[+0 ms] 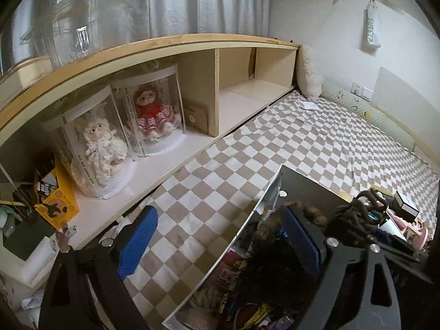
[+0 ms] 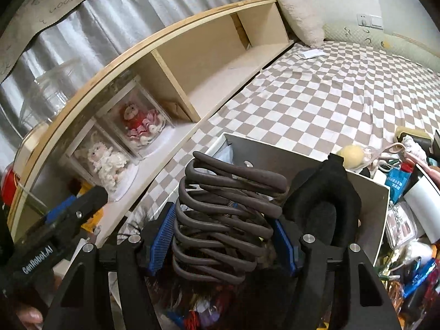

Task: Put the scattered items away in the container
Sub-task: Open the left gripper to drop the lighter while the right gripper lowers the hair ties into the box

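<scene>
Checkered bedding [image 1: 316,137] covered a bed that ran along a low wooden shelf [image 1: 170,41], and most of that bedding lay bare and open toward the far pillow [image 2: 302,13]. Two dolls in clear cases [image 1: 121,134] stood in the shelf's near compartment; the far compartments looked mostly bare.

A grey box [image 2: 275,159] sat on the bed close in front of the person, its open top facing up and its near wall cut off by the bottom edge of both views. Inside it lay a dark jumble that I could not sort out beyond bits of coloured packaging.

The right hand-held gripper [image 2: 222,239] was clenched on a big brown claw hair clip [image 2: 228,206], blue pads pressed to its sides, held above the box's open top. The left hand-held gripper [image 1: 217,244] stood spread wide with nothing between its fingers, one finger [image 1: 137,242] over the bedding and the other over the box.

More loose things [image 2: 404,192] crowded the bedding just right of the box, touching its wall, many of them half hidden or cropped by the lens rim. A black, padded item [image 2: 324,200] beside the clip was hard to identify.
</scene>
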